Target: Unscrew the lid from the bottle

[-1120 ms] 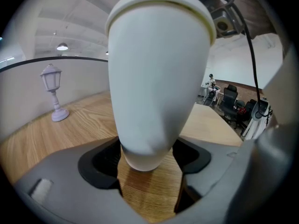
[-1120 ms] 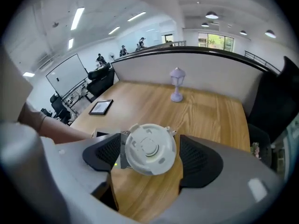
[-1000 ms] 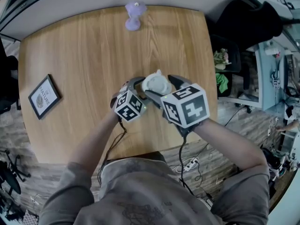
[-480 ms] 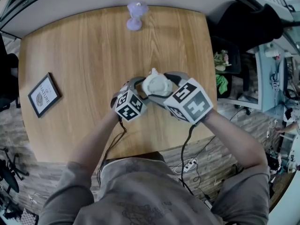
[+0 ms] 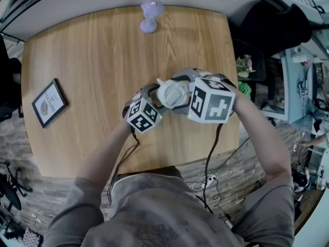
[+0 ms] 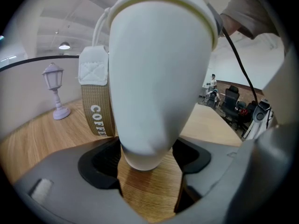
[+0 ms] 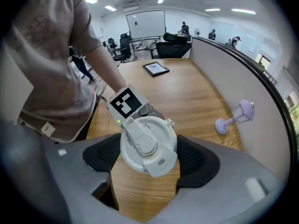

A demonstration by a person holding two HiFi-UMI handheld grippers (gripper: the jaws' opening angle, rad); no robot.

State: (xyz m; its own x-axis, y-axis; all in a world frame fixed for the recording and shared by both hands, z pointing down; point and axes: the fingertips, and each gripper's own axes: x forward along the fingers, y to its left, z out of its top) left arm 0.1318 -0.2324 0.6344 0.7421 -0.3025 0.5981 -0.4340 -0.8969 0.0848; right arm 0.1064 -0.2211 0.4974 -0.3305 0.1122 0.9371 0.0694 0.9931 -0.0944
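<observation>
A white tapered bottle point(image 6: 159, 78) with a tan strap point(image 6: 96, 106) is held off the wooden table point(image 5: 103, 60) near its front edge. My left gripper point(image 6: 148, 160) is shut on the bottle's narrow lower body, a pad against each side. The round white flip-top lid point(image 7: 148, 146) faces the right gripper view, and my right gripper point(image 7: 148, 157) is shut on its rim from above. In the head view the lid point(image 5: 172, 92) sits between the left gripper point(image 5: 157, 98) and the right gripper point(image 5: 178, 91), whose marker cube is to the right of the bottle.
A small lilac lamp point(image 5: 150, 15) stands at the table's far edge. A framed picture point(image 5: 49, 103) lies at the left. Chairs and desks stand beyond the table's right side. The person's arms reach in from the near edge.
My right gripper has swung counter-clockwise around the bottle top, from the near right to the right side. The lid's tab has turned with it. The left gripper has stayed put.
</observation>
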